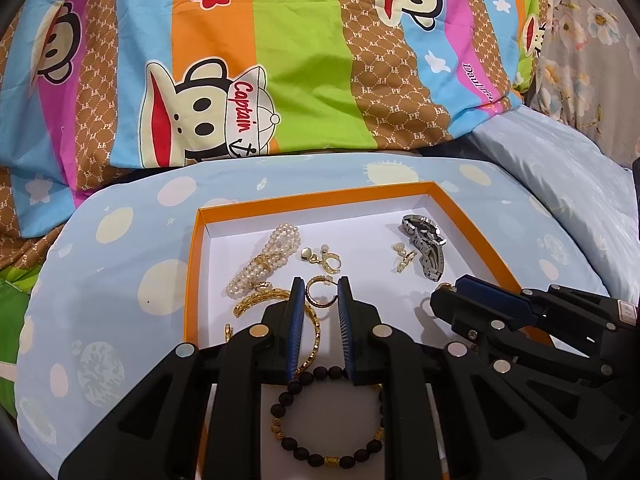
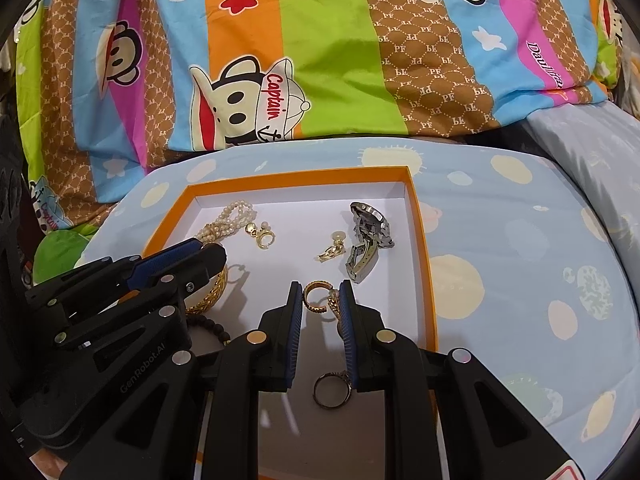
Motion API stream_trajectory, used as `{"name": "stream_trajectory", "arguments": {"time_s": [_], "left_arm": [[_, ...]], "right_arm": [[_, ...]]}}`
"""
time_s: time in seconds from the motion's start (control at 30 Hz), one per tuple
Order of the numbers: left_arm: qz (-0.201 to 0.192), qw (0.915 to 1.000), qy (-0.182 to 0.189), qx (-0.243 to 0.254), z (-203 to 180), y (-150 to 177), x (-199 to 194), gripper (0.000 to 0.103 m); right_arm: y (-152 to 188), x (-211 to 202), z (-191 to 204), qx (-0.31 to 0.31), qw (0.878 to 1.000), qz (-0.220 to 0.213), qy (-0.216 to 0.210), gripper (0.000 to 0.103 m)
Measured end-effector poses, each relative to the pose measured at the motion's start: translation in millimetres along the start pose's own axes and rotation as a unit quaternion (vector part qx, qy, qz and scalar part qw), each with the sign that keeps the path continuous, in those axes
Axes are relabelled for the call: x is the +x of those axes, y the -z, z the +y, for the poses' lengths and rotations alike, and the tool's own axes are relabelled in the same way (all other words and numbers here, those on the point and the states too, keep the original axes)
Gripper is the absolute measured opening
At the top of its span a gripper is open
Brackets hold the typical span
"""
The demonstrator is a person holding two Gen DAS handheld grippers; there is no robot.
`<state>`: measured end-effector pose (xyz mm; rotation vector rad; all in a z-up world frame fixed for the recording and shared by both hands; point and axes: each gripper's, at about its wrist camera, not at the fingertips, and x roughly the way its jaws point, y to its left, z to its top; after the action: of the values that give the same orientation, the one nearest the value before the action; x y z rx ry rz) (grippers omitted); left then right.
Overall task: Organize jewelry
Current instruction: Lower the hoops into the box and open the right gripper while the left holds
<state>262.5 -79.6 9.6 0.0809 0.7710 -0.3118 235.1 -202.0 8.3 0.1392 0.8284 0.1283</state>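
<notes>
An orange-rimmed box (image 1: pixel 202 248) with a white floor holds jewelry. In the left wrist view my left gripper (image 1: pixel 320 286) is open over the box, a gold hoop earring (image 1: pixel 320 294) between its tips. A gold chain bracelet (image 1: pixel 316 336), a dark bead bracelet (image 1: pixel 326 420), a pearl bracelet (image 1: pixel 266 258), gold earrings (image 1: pixel 326 260) and a steel watch (image 1: pixel 426 246) lie around. My right gripper (image 2: pixel 320 290) is open over the box (image 2: pixel 420 240), a gold hoop (image 2: pixel 316 298) between its tips and a thin ring (image 2: pixel 332 390) below. In the left wrist view the right gripper (image 1: pixel 448 292) looks empty.
The box rests on a light blue cushion (image 1: pixel 120 280) with pale dots. A bright striped cartoon blanket (image 1: pixel 304 60) rises behind it. A pale blue pillow (image 1: pixel 568 184) lies at the right. The left gripper's body (image 2: pixel 132 292) crosses the box's left side in the right wrist view.
</notes>
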Motion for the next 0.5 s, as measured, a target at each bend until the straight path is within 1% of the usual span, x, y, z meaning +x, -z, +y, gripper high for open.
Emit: {"name": "stream_trajectory", "arguments": {"time_s": [0.5], "left_arm": [[0.007,1.0000,0.000,0.002,-2.2,3.1,3.6,0.016]], "right_arm": [[0.8,2.1,0.9,-0.004,1.000,0.003,0.002,0.018]]}}
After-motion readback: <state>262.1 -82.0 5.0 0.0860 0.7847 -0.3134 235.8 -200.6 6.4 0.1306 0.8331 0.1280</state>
